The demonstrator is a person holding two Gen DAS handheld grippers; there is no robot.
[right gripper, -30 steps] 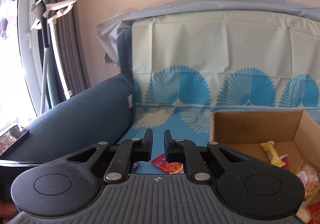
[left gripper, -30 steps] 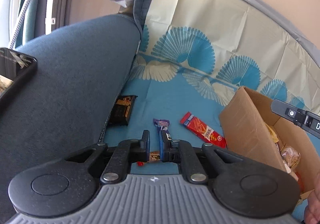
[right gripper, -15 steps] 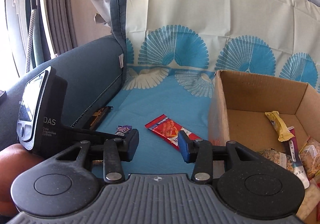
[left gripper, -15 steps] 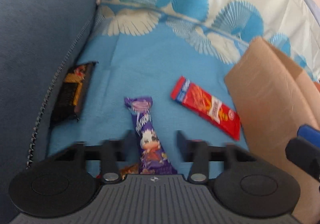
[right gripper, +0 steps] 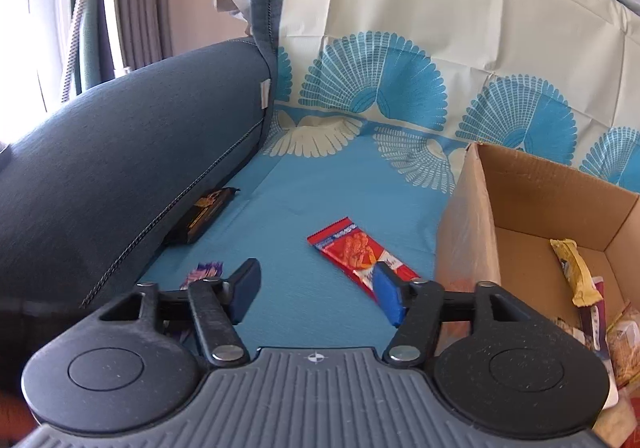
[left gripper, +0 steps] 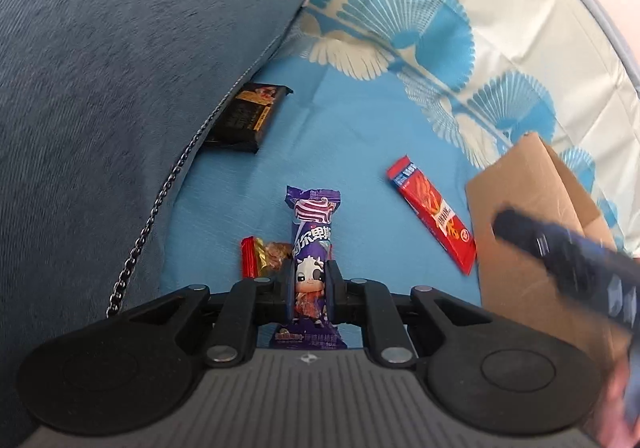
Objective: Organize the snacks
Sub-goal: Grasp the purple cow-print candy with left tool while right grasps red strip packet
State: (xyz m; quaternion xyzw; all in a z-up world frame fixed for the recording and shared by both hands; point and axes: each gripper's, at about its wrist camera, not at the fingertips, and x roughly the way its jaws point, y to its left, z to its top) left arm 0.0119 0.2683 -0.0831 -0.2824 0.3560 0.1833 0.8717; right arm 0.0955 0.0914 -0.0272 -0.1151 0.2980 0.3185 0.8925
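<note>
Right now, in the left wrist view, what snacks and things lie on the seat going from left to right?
Black snack packet → small red and gold candy → purple cow-print candy bar, between the left gripper pads → long red snack packet → cardboard box.

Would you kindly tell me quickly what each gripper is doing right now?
Left gripper: closed on the purple candy wrapper.
Right gripper: open, holding nothing; its tongs have just been opening near the red snack packet.
</note>
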